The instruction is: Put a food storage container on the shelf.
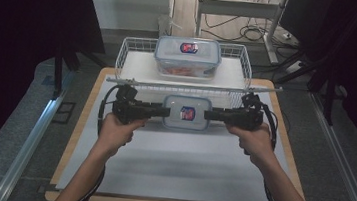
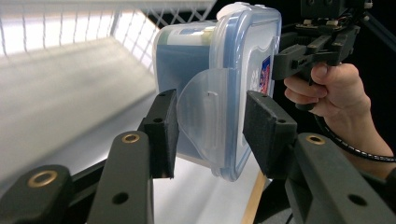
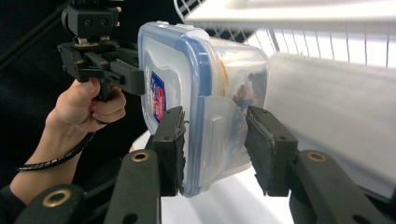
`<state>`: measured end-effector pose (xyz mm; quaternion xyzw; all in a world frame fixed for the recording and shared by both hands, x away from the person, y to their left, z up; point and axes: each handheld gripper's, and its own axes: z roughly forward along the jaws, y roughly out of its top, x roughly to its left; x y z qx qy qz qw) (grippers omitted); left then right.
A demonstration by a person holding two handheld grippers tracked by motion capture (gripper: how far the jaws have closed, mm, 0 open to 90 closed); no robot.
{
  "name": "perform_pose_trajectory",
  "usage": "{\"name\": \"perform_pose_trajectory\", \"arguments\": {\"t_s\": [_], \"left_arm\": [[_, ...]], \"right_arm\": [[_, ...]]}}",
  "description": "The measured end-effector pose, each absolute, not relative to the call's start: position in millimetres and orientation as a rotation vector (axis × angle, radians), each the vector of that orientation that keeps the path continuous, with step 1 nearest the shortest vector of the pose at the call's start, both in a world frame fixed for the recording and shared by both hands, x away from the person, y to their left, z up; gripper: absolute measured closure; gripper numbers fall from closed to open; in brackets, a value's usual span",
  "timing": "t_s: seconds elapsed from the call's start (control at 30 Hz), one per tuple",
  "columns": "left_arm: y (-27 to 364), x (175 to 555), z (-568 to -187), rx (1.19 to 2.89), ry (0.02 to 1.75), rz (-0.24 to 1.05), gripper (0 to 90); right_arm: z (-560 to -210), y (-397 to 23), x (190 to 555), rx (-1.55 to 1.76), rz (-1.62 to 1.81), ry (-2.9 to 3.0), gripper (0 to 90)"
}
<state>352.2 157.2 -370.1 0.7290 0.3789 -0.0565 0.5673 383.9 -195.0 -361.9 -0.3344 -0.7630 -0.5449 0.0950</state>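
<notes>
Both the left gripper (image 1: 165, 112) and right gripper (image 1: 208, 115) clamp the ends of a lidded box (image 1: 187, 112), half-closed. It could catch the basket (image 1: 121, 54) rim at the table's far edge. A smooth latch might also slip out.

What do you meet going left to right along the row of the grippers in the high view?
left hand → left gripper → lidded container held between the two grippers → right gripper → right hand

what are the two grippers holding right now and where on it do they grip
Both hold one clear food box with a blue-rimmed lid. The left gripper clamps the latch flap on one short end; the right gripper clamps the flap on the opposite end.
</notes>
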Motion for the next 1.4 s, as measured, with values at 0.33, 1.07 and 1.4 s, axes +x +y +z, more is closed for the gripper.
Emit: {"name": "perform_pose_trajectory", "arguments": {"t_s": [0.33,1.07,1.4], "left_arm": [[165,385,-315,1.698,0.876,-0.075,57.4],[176,474,-273,1.579,0.964,-0.116,57.2],[180,486,-283,1.560,1.005,-0.138,57.0]], "right_arm": [[-312,-189,421,-0.956,-1.688,-2.252,58.0],[-255,-173,508,-1.084,-1.735,-2.211,56.8],[-267,-169,525,-1.120,-1.707,-2.152,56.5]]}}
